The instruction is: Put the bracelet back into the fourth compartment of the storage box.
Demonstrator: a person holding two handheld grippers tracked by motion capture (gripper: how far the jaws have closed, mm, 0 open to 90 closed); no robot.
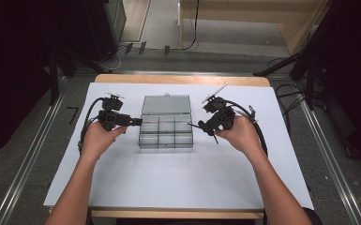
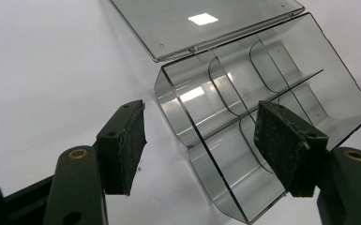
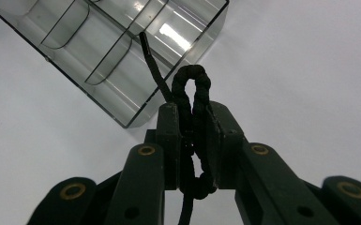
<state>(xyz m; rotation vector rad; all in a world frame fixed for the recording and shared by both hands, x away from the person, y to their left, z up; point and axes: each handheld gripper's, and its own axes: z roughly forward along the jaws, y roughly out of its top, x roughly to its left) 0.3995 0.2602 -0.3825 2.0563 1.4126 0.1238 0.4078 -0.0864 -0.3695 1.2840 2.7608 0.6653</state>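
At the middle of the bench (image 1: 122,183), on its white sheet, the clear compartment box (image 1: 165,132) sits with its lid (image 1: 166,104) swung open toward twelve o'clock and its divided cells bare as far as I can see. My left gripper (image 1: 130,122) waits at the box's nine o'clock side, its fingers (image 2: 127,140) standing apart, one over the sheet just outside the near wall and the other above a cell, pressing on nothing. My right gripper (image 1: 201,125) hovers at the box's three o'clock edge, its fingers clamped together on a folded black cord (image 3: 191,101), whose loop pokes out past the tips while a loose end points toward the box corner. I judge I am mid-carry, bringing the cord in for stowing. The next move calls for swinging the right gripper over one cell, lowering the loop inside the walls, and only then releasing, while the left steadies the box if it slides.
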